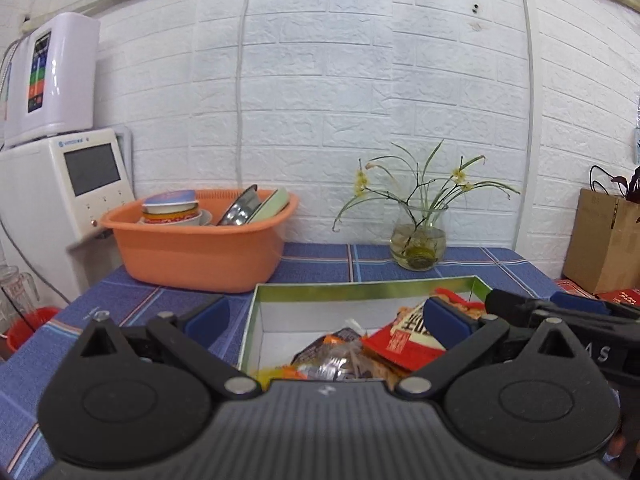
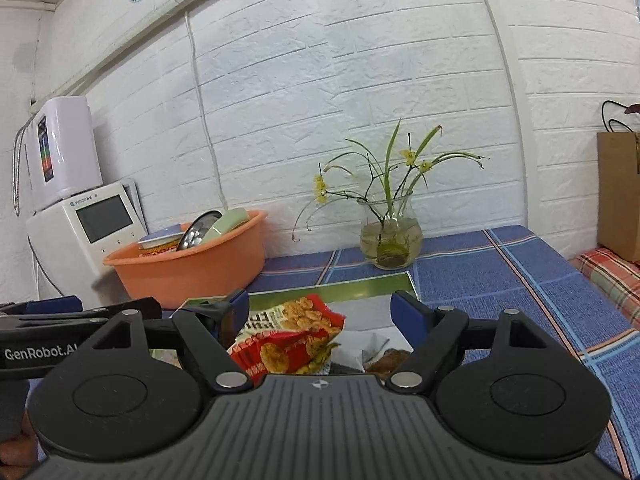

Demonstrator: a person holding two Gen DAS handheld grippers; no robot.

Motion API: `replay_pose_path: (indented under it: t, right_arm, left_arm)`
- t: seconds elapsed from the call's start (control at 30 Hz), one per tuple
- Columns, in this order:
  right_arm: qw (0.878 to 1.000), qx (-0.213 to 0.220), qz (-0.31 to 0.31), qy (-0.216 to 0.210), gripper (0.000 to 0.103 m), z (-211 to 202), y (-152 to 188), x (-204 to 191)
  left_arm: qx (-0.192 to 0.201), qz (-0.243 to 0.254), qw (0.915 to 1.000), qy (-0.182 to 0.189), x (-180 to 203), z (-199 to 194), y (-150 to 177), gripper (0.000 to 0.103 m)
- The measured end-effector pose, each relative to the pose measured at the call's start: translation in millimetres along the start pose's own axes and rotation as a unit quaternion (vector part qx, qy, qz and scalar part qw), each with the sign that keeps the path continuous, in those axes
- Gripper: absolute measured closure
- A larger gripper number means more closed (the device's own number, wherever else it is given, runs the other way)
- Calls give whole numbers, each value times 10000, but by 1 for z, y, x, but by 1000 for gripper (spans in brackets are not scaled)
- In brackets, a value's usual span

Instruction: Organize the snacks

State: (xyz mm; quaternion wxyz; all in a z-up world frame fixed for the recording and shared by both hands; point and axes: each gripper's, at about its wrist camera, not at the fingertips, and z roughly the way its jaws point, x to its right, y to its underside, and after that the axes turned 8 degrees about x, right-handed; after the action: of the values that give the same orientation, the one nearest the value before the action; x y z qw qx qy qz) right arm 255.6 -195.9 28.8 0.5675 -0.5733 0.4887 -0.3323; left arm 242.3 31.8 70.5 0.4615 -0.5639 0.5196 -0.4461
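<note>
Left wrist: left tongs (image 1: pixel 328 318) wide open, holding nothing, over green-rimmed box (image 1: pixel 360 285) with snack packets on counter (image 1: pixel 132 300)

Right wrist: right tongs (image 2: pixel 320 308) wide open around red cracker packet (image 2: pixel 292 340), pads apart from it. Looks like sorting step; next close on packet

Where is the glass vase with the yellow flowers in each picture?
Left wrist view: the glass vase stands right of centre, at the back of the blue checked tablecloth, beyond the far rim of the snack box.
Right wrist view: the glass vase sits just right of centre, again behind the snack box.
Shared landmark: the orange basin, left of the vase in both.
</note>
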Motion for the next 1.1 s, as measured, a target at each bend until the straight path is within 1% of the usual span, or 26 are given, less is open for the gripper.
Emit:
replay_pose_path:
  t: [0.07, 0.13, 0.23, 0.27, 0.33, 0.43, 0.5, 0.57, 0.63, 0.77, 0.93, 1.03, 1.1]
  right_arm:
    - [9996, -194, -184, 4, 0, -3, 5, -5]
    - [9991, -231, -340, 103, 0, -12, 9, -11]
    - [9983, -262, -472, 197, 0, -30, 13, -19]
    - [9980, -268, -490, 281, 0, -36, 14, -21]
    - [9970, -267, -547, 469, 0, -50, 18, -29]
    - [9947, -204, -639, 774, 0, -73, 22, -40]
    - [9935, -157, -632, 932, 0, -87, 22, -45]
    - [9935, -128, -557, 987, 0, -104, 23, -48]
    - [9938, -131, -501, 986, 0, -119, 27, -50]
    - [9944, -252, -383, 949, 0, -146, 39, -54]
    - [9913, -472, -327, 1187, 0, -177, 57, -57]
    - [9875, -598, -443, 1390, 0, -194, 68, -60]
    - [9869, -586, -520, 1413, 0, -205, 73, -63]
  left_arm:
    - [-27, 53, 10000, 8, -2, -9, 6, 0]
    - [-95, 18, 10000, 4, -7, -19, 13, 0]
    - [-97, -277, 9995, -152, -16, -39, 26, 0]
    - [-71, -360, 9991, -226, -19, -46, 30, 0]
    - [-68, -422, 9988, -252, -22, -59, 36, 0]
    - [-130, -401, 9989, -207, -22, -78, 40, 0]
    - [-57, -368, 9991, -180, -22, -95, 41, 0]
    - [73, -264, 9995, -164, -20, -113, 44, 0]
    - [103, -134, 9997, -180, -19, -130, 48, 0]
    - [-19, -17, 10000, 65, -15, -154, 59, 0]
    - [-243, 228, 9994, 89, -6, -175, 84, 0]
    - [-434, 1, 9990, 102, -5, -186, 98, 0]
    - [-505, -238, 9984, 79, -6, -192, 104, 0]
